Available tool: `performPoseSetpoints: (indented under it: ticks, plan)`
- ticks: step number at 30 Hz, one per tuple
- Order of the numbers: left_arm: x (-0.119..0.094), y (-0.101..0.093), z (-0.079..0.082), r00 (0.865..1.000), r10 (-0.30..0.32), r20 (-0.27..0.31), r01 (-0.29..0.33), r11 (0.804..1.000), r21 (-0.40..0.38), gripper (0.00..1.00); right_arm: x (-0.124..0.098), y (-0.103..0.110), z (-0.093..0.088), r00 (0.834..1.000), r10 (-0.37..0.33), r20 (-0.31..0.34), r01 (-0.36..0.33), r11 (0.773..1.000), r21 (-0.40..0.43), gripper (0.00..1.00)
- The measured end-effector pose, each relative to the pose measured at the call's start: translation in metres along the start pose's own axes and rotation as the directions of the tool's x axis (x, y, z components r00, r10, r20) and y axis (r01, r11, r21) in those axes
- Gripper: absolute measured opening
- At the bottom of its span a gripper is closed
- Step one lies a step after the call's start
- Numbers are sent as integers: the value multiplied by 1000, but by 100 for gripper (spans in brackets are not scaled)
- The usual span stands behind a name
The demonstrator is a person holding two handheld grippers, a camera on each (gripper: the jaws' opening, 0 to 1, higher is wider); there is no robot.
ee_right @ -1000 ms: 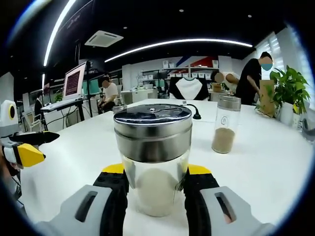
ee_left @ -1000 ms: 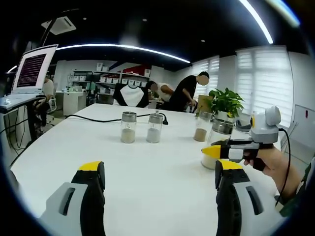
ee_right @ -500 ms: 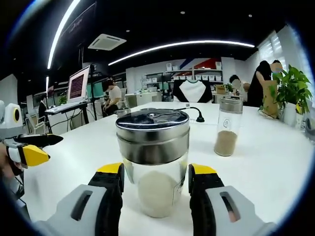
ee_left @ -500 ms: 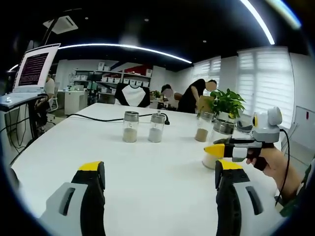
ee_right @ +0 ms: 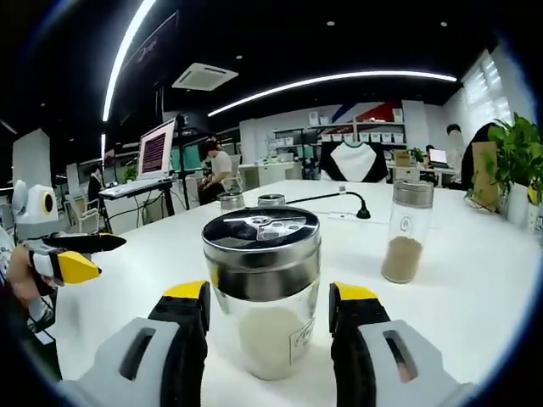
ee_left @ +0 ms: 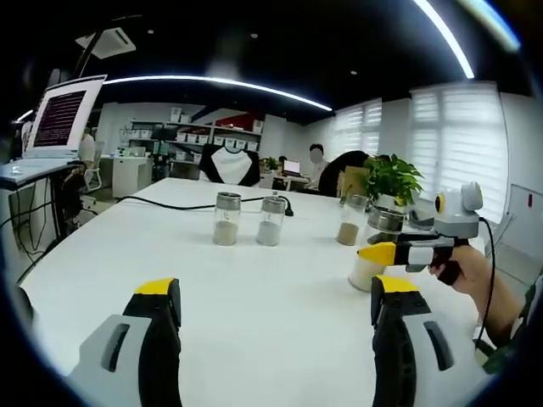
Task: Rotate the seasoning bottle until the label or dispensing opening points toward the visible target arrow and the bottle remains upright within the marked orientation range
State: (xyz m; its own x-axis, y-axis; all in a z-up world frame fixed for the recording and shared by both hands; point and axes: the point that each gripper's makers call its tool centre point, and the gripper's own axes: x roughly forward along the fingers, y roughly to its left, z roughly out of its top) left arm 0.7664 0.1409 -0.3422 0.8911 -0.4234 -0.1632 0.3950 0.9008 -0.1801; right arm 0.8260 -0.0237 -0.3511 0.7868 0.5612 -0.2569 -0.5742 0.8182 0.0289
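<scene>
Right now the seasoning bottle [ee_right: 263, 297] stands upright on the white worktop [ee_right: 458, 297], directly between the yellow-tipped jaws of the right gripper [ee_right: 267, 305] — a clear glass jar with a steel shaker lid, pale powder in its lower part and a small label on the side nearer the right jaw. The jaws are released: a narrow gap shows on each side between the glass and the pads, so they flank the bottle without touching it. Beyond the right jaw a taller, slimmer jar [ee_right: 405, 231] with tan powder stands apart from the bottle, and past the bottle's lid the caps of two more jars [ee_right: 250, 201] peek up. Off to the left of the jaws the left gripper [ee_right: 64, 259] comes in, held in a hand. In the left gripper view, the left gripper's own jaws [ee_left: 276, 297] are spread wide with bare worktop between them, grasping nothing. Ahead of them two small jars [ee_left: 248, 220] stand side by side, well apart from the jaws, with a black cable [ee_left: 170, 203] lying behind. Beyond the right jaw the right gripper [ee_left: 407, 253] reaches in, its yellow tip at the seasoning bottle [ee_left: 373, 254] — and a potted plant [ee_left: 392, 182] rises behind it.
</scene>
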Motion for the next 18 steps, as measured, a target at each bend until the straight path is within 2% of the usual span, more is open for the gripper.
performPoseSetpoints:
  ticks: [4,9,10,13,18]
  plan:
    - [0,0,1,1000,-1,2,1,1000,1,98,1,5,2,994,107,0,-107,994,-15,58]
    - [-2,2,1,1000,2,3,-2,1000,3,98,0,3,5,986,168,-2,-168,984,-65,58]
    - [-2,2,1,1000,2,3,-2,1000,2,98,0,4,5,982,189,-2,-189,980,-60,58]
    - [-3,3,2,1000,4,4,-4,1000,1,98,-1,14,6,957,290,29,-290,957,7,58]
    - [-4,5,2,1000,8,3,-8,1000,4,98,-1,15,3,942,334,30,-333,942,-38,58]
